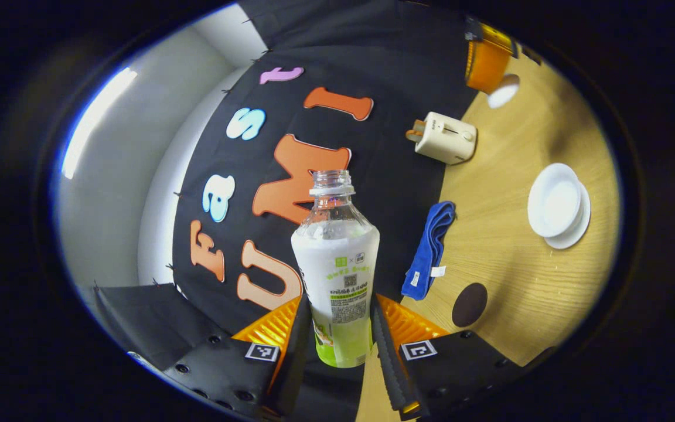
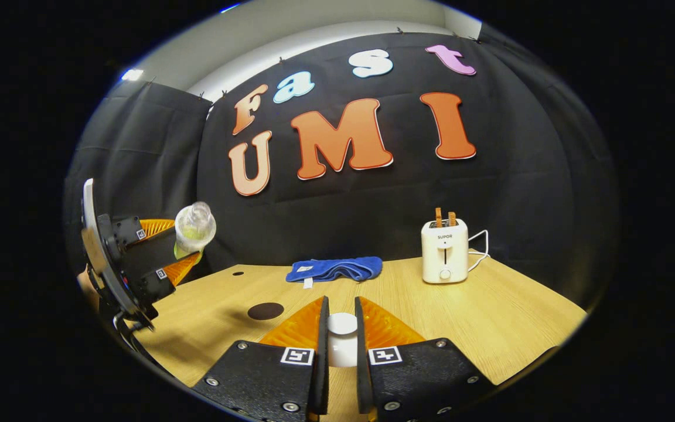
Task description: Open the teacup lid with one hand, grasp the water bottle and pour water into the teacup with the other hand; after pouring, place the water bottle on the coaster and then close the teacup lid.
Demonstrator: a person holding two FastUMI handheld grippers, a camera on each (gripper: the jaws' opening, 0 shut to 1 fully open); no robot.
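Observation:
My left gripper [image 1: 340, 300] is shut on a capless plastic water bottle [image 1: 337, 258] with a white and green label, held off the table. In the right gripper view that left gripper [image 2: 180, 253] hangs at the far left, with the bottle [image 2: 194, 228] tilted and its mouth turned toward the camera. The white teacup [image 1: 555, 199] stands uncovered on its saucer on the wooden table [image 1: 519, 275]. My right gripper [image 2: 340, 306] is shut on the small white lid [image 2: 342, 323]. The dark round coaster [image 1: 469, 305] [image 2: 265, 310] lies bare on the table.
A folded blue cloth [image 2: 334, 268] [image 1: 430, 249] lies by the back wall. A cream toaster [image 2: 445, 251] [image 1: 446, 138] with two slices in it stands at the back right. The right gripper's orange body [image 1: 486, 58] and the lid [image 1: 503, 91] hang above the table's far side.

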